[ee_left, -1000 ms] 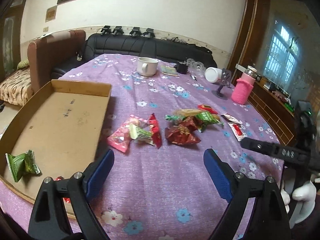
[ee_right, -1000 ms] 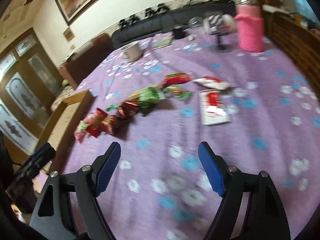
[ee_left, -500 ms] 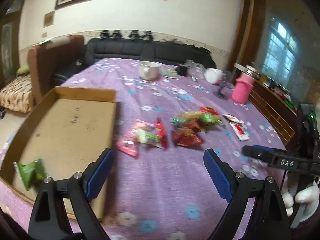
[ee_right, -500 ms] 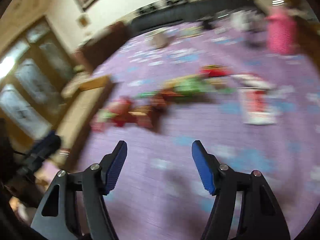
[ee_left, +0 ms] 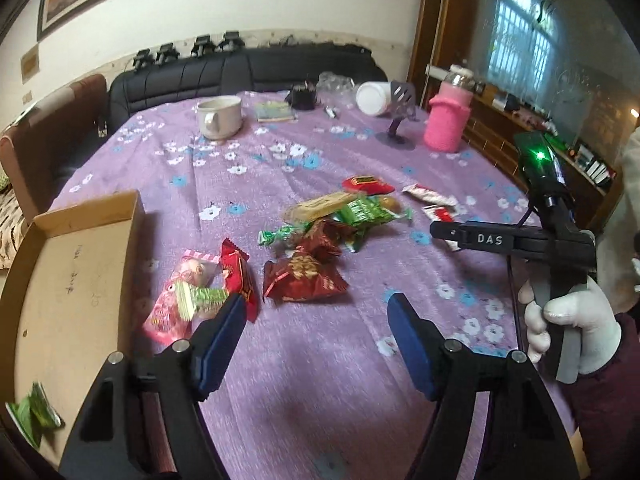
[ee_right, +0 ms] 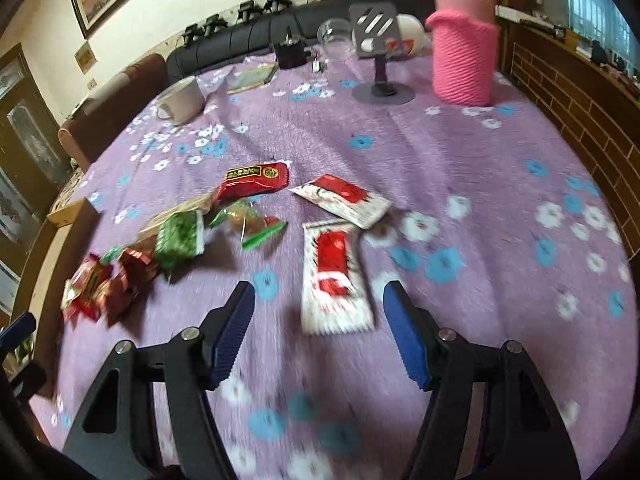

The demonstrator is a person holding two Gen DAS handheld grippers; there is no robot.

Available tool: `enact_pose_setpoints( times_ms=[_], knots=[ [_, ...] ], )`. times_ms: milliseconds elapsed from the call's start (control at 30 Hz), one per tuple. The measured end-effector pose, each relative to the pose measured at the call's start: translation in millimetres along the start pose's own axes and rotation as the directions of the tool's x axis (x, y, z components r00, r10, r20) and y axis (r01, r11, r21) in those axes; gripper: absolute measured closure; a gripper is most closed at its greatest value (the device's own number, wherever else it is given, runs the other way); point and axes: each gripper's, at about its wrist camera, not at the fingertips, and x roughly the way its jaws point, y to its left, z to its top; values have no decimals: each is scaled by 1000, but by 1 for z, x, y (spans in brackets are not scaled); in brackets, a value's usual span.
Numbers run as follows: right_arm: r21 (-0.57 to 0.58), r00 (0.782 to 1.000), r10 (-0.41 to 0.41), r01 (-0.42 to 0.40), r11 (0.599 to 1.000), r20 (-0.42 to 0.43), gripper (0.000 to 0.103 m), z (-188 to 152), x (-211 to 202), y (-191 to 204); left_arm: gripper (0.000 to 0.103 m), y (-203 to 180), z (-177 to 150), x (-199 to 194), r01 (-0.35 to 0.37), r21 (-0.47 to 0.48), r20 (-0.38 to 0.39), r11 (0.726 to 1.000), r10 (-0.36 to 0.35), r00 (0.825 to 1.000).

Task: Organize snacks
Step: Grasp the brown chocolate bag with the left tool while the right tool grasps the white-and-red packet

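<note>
Snack packets lie scattered on the purple flowered tablecloth [ee_left: 320,380]. A dark red packet [ee_left: 302,280] lies just beyond my left gripper [ee_left: 316,312], whose jaws are closing with nothing between them. A pink packet [ee_left: 176,300] and a red bar [ee_left: 238,276] lie near its left finger. A cardboard box [ee_left: 68,280] at the left holds a green packet [ee_left: 34,412]. My right gripper [ee_right: 318,300] hovers over a red-and-white sachet [ee_right: 334,276], jaws closing around it without pressing on it. A second sachet [ee_right: 344,198] and a red bar [ee_right: 256,178] lie beyond.
At the far side stand a white mug [ee_left: 220,116], a pink knitted bottle cover [ee_left: 446,122], a phone stand [ee_right: 380,60] and a white jar [ee_left: 372,98]. A gloved hand [ee_left: 568,320] holds the right gripper's handle. A black sofa [ee_left: 240,68] sits behind the table.
Both grippers have narrowed their jaws. The left one moved right, towards the snack pile, away from the box. The right one swung over the red-and-white sachet.
</note>
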Motion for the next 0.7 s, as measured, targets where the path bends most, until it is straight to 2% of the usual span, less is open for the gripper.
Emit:
enact_pose_setpoints(
  times_ms=[67, 133, 200, 267, 467, 500, 533, 600, 700],
  knots=[
    [-18, 1000, -21, 21, 1000, 14, 41, 1, 6, 5, 30, 2, 8, 13, -41, 16, -9, 999, 41, 999],
    [-27, 999, -23, 23, 999, 29, 48, 0, 7, 7, 30, 2, 15, 25, -42, 33, -22, 999, 43, 999],
    [-35, 998, -34, 36, 999, 49, 58, -1, 8, 6, 30, -3, 20, 35, -50, 78, -28, 996, 52, 998],
    [-28, 999, -15, 16, 999, 51, 77, -2, 7, 3, 30, -9, 25, 48, -75, 134, -39, 988, 80, 996],
    [14, 998, 46, -47, 999, 49, 83, -2, 5, -8, 32, -11, 20, 76, -63, 168, -129, 984, 86, 988],
    [20, 997, 54, -55, 998, 48, 83, -3, 4, -9, 43, -12, 18, 80, -54, 175, -145, 983, 80, 986],
    [27, 997, 63, -65, 998, 48, 84, -3, 4, -10, 49, -14, 15, 84, -53, 183, -160, 982, 83, 984],
    [37, 996, 75, -77, 996, 47, 84, -4, 3, -11, 53, -17, 13, 84, -64, 196, -152, 979, 95, 984],
    [53, 994, 92, -95, 994, 56, 85, -5, 1, -13, 58, -14, 13, 77, -46, 152, -133, 987, 66, 989]
  ],
)
